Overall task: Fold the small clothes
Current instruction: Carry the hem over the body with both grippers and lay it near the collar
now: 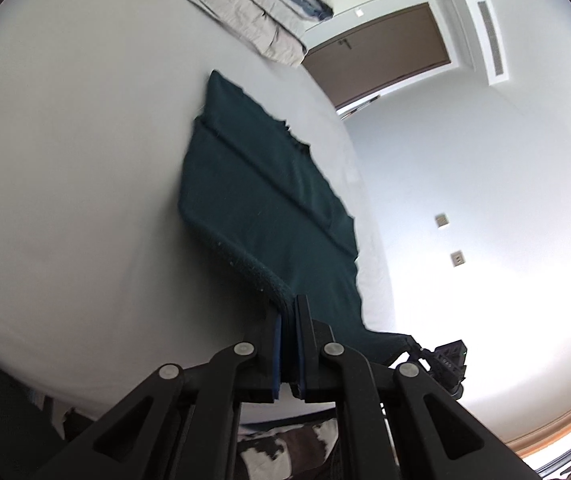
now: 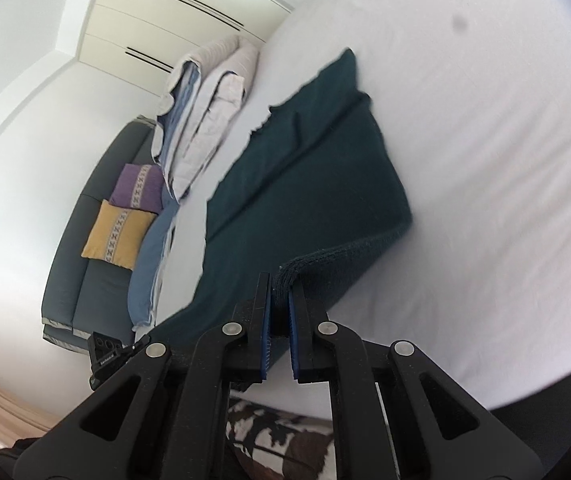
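Observation:
A dark green cloth (image 1: 261,200) lies on the white bed (image 1: 65,180), its near edge lifted off the sheet. My left gripper (image 1: 290,304) is shut on one near corner of it; the fabric curls out from between the blue pads. In the right wrist view the same dark green cloth (image 2: 305,176) stretches away over the white bed (image 2: 485,200). My right gripper (image 2: 280,280) is shut on its other near corner, a thick hem pinched between the pads. The other gripper's tip (image 1: 445,360) shows at the cloth's right end.
Folded beige and blue bedding (image 2: 205,120) is stacked at the bed's far side. A dark sofa (image 2: 85,240) with purple and yellow cushions stands beyond the bed. A brown door (image 1: 381,52) and white walls are behind. A brown-and-white patterned rug (image 2: 281,432) lies below.

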A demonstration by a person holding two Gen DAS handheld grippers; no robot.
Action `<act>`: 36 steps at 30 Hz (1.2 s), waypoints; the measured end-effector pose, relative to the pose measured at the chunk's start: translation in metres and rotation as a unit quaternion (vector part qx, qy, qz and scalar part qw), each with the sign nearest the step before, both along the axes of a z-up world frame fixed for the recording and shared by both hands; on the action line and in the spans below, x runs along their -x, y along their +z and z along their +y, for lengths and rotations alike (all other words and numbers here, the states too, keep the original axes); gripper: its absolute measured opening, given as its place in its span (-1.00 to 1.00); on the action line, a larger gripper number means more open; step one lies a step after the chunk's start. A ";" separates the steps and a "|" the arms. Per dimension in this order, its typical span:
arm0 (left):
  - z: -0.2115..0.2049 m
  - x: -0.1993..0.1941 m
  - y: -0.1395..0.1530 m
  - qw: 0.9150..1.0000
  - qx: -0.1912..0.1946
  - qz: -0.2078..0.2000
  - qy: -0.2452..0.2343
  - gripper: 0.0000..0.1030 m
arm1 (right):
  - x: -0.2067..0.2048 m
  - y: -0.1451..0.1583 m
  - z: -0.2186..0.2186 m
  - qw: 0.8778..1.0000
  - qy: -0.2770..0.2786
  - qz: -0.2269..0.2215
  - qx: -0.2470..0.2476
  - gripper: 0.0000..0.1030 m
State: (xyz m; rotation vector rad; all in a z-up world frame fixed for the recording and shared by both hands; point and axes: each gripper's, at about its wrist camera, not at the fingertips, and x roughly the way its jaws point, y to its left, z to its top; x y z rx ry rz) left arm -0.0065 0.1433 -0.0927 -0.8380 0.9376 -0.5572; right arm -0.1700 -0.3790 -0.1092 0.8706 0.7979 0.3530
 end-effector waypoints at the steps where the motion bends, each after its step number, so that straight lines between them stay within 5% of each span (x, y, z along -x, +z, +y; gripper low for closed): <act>1: 0.001 -0.004 0.003 1.000 0.008 -0.003 0.003 -0.87 | -0.006 0.004 -0.001 1.000 -0.002 -0.005 -0.003 -0.88; 19: 0.001 -0.149 0.037 0.996 0.058 -0.041 0.050 -0.87 | -0.175 0.075 -0.027 0.997 -0.048 -0.056 0.017 -0.88; 29: 0.007 -0.258 0.006 0.991 0.102 0.005 0.090 -0.87 | -0.294 0.056 -0.036 0.995 -0.087 -0.038 0.024 -0.88; 36: -0.003 -0.327 -0.016 0.992 0.069 0.028 0.099 -0.87 | -0.373 0.024 -0.032 0.994 -0.103 -0.008 0.046 -0.88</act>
